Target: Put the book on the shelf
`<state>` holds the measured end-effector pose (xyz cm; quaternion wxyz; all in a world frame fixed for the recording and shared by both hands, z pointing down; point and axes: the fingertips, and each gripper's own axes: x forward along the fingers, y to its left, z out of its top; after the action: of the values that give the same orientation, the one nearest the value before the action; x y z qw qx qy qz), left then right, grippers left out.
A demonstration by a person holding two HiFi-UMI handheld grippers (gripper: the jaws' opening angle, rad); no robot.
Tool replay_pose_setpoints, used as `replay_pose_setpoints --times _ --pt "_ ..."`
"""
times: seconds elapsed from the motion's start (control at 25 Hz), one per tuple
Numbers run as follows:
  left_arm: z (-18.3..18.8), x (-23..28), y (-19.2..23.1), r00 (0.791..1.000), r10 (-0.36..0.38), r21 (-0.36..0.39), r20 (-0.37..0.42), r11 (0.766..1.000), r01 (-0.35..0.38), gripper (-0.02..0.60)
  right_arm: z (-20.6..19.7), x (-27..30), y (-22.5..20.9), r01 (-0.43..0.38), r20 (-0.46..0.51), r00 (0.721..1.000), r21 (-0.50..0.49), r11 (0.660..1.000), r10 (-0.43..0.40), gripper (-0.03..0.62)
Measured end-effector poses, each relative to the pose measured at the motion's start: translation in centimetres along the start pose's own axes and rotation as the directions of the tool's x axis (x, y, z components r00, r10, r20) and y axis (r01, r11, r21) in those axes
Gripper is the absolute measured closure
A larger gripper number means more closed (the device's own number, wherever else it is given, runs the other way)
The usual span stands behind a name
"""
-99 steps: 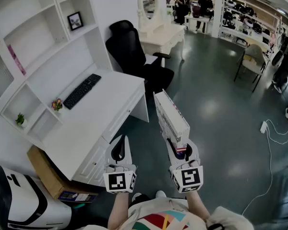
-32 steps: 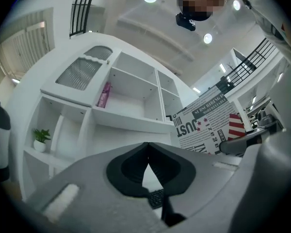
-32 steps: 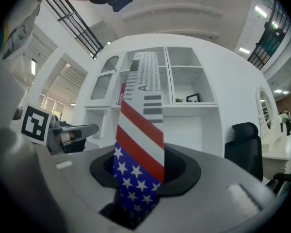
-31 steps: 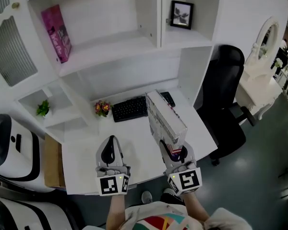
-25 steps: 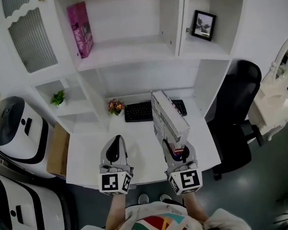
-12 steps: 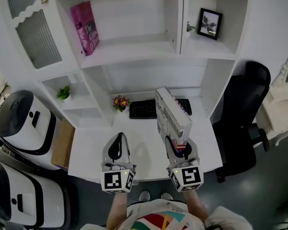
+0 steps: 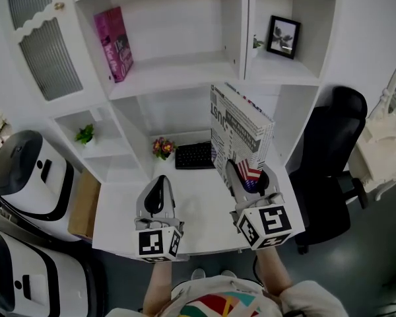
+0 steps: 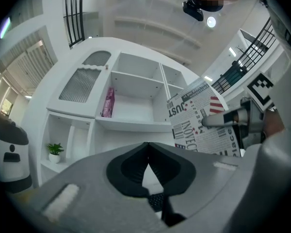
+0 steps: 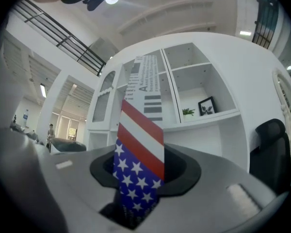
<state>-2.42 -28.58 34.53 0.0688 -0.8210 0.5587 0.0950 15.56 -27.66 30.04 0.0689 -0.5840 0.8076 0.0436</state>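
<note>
A book (image 7: 241, 134) with newspaper print and a stars-and-stripes spine stands upright in my right gripper (image 7: 251, 177), which is shut on its lower end. It is held above the desk (image 7: 122, 207), in front of the white shelf unit's middle shelf (image 7: 171, 74). A pink book (image 7: 114, 43) leans at that shelf's left end. My left gripper (image 7: 156, 200) hovers over the desk, shut and holding nothing. The left gripper view shows the book (image 8: 203, 118) to the right of the shelf (image 8: 136, 125). In the right gripper view the book's spine (image 9: 140, 144) fills the jaws.
A black keyboard (image 7: 195, 155) and a small flower pot (image 7: 162, 146) sit at the back of the desk. A framed picture (image 7: 281, 37) stands in the right compartment. A black office chair (image 7: 333, 150) is at the right, white machines (image 7: 20, 170) and a cardboard box (image 7: 82, 203) at the left.
My right gripper has lifted the book higher and turned it, so its printed cover now faces up in front of the shelf. The left gripper has stayed put.
</note>
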Motion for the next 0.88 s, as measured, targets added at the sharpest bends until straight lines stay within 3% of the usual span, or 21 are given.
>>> replay_pose_setpoints --times 0.2,0.48,0.88 --pt "-0.4 0.9 0.2 0.997 -0.032 0.020 -0.063 0.999 0.033 0.580 6.2 2.9 -0.7 0.018 0.072 0.997 0.005 1.000 -0.019 0.437" --pt "0.0 1.1 1.8 0.998 -0.015 0.017 -0.055 1.000 0.016 0.580 14.8 6.1 -2.0 0.076 0.171 0.983 -0.075 0.994 -0.062 0.445" --pt "-0.2 0.0 2.6 0.998 -0.004 0.022 -0.063 1.000 0.006 0.580 18.1 14.4 -2.4 0.142 0.138 0.983 -0.137 0.980 -0.123 0.453"
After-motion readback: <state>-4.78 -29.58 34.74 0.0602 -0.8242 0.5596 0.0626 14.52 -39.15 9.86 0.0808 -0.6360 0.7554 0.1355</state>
